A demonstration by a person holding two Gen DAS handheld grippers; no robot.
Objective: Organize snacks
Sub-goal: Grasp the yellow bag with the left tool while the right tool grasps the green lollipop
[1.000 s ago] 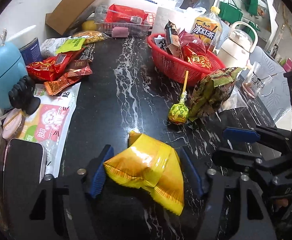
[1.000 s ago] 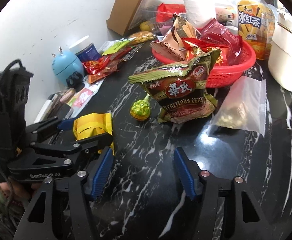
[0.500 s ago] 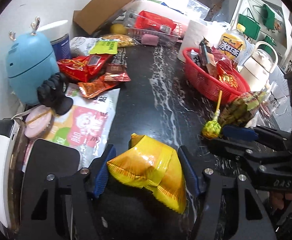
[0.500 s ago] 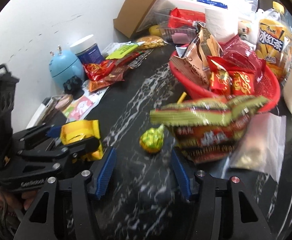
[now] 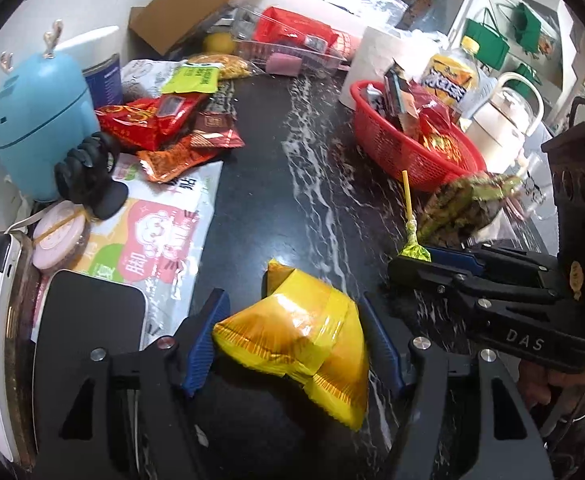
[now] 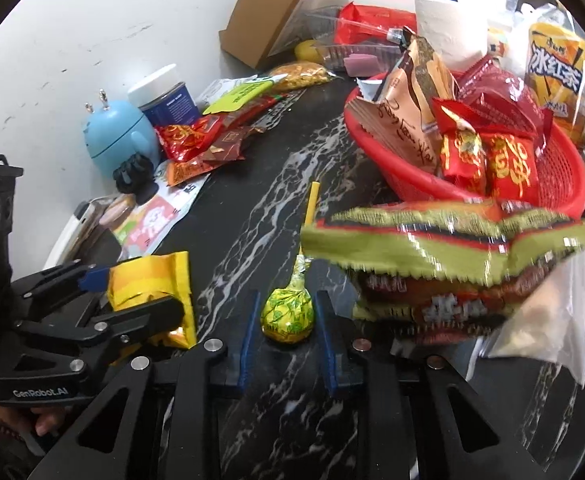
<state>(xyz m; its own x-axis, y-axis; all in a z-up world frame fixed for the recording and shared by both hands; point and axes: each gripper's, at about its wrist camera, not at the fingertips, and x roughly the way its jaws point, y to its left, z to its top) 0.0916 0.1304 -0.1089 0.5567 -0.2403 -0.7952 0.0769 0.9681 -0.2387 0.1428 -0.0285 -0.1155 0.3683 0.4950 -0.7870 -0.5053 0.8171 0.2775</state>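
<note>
Since the earlier frame, the right hand-held gripper (image 6: 288, 330) had moved in around the green-and-yellow foil-wrapped lollipop (image 6: 288, 314) and its blue pads had closed, pinching the candy head at lower centre of the right wrist view, on the black white-veined marble worktop (image 6: 252, 216). Its yellow stick pointed up the frame. Just right of it, a blurred green-and-red crinkled snack bag (image 6: 444, 256) filled the middle right, below the red plastic mesh basket (image 6: 560, 184) heaped with packets. In the left wrist view, the left hand-held gripper (image 5: 292, 340) was half spread, pinching the puffy yellow foil snack packet (image 5: 296, 332) at bottom centre.
</note>
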